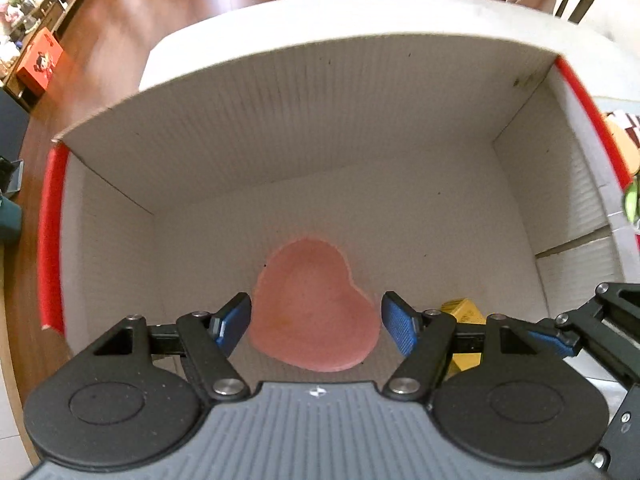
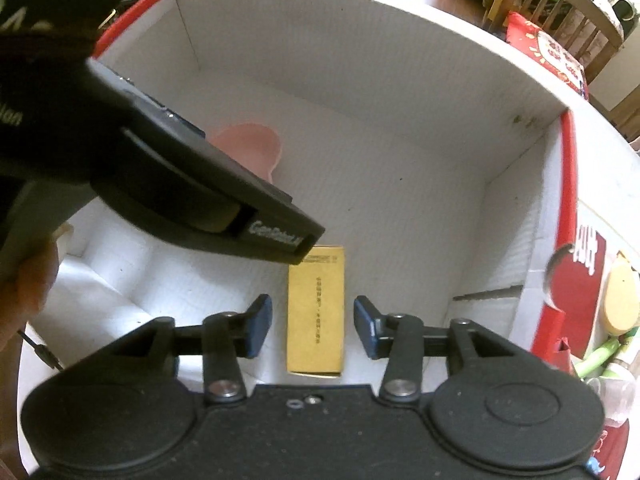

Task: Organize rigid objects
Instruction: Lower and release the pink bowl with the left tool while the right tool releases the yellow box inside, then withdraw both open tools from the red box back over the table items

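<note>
A pink heart-shaped dish (image 1: pixel 314 306) lies on the floor of a white cardboard box (image 1: pixel 304 120). My left gripper (image 1: pixel 316 324) is open above it, its blue fingers either side of the dish and apart from it. A small yellow box (image 2: pixel 317 312) lies flat on the box floor; its corner shows in the left wrist view (image 1: pixel 464 312). My right gripper (image 2: pixel 313 326) is open over the yellow box, fingers either side, not touching. The dish (image 2: pixel 252 146) is partly hidden in the right wrist view behind the left gripper's body (image 2: pixel 168 176).
The cardboard box has red-edged outer walls (image 1: pixel 52 236) and stands on a white table (image 1: pixel 600 40). Packets and green items (image 2: pixel 616 320) lie to the box's right. A wooden floor, an orange carton (image 1: pixel 40 60) and a chair (image 2: pixel 560 4) lie beyond.
</note>
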### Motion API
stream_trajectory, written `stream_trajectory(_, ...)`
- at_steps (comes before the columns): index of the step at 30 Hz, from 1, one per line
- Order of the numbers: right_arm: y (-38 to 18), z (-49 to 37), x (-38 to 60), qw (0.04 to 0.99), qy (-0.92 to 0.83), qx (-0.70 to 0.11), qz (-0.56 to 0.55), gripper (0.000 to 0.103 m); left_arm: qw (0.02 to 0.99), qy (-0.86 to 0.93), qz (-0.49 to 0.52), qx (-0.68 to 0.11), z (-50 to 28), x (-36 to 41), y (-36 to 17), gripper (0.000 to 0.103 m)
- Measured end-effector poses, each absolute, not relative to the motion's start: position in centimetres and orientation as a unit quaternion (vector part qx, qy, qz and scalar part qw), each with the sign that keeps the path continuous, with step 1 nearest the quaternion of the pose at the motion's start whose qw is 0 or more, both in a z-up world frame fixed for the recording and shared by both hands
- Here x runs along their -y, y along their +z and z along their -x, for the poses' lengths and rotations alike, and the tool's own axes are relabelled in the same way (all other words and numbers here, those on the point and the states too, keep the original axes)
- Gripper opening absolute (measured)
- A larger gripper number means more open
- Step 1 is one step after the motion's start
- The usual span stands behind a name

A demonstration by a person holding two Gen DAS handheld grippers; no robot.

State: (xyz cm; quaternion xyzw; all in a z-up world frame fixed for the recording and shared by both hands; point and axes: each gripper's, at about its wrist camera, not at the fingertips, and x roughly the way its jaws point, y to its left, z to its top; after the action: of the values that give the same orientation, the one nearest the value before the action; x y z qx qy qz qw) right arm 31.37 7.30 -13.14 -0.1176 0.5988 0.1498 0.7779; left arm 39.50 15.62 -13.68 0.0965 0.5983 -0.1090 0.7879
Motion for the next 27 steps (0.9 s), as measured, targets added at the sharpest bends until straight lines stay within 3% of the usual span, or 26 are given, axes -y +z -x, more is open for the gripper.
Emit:
stream_trajectory(10,-9.6,-29.2,-5.9,0.805,0.159,-0.562,0.102,0.070,0.825,-0.097,-0.060,-0.553,-35.8,-17.7,-9.8,0.071)
stream_trajectory(19,-5.4,-26.2,-3.7,0.835,0.167,-0.516,0.094,0.080,0.857,-0.103,-0.044,-0.503,-32.3,-17.9,-3.8,0.071)
stream_trajectory(27,-1.6,-22.6,-0.8,0.864,0.172,-0.465,0.086,0.081,0.883,-0.124,-0.041,-0.451,-28.9,-16.0,-0.3,0.071)
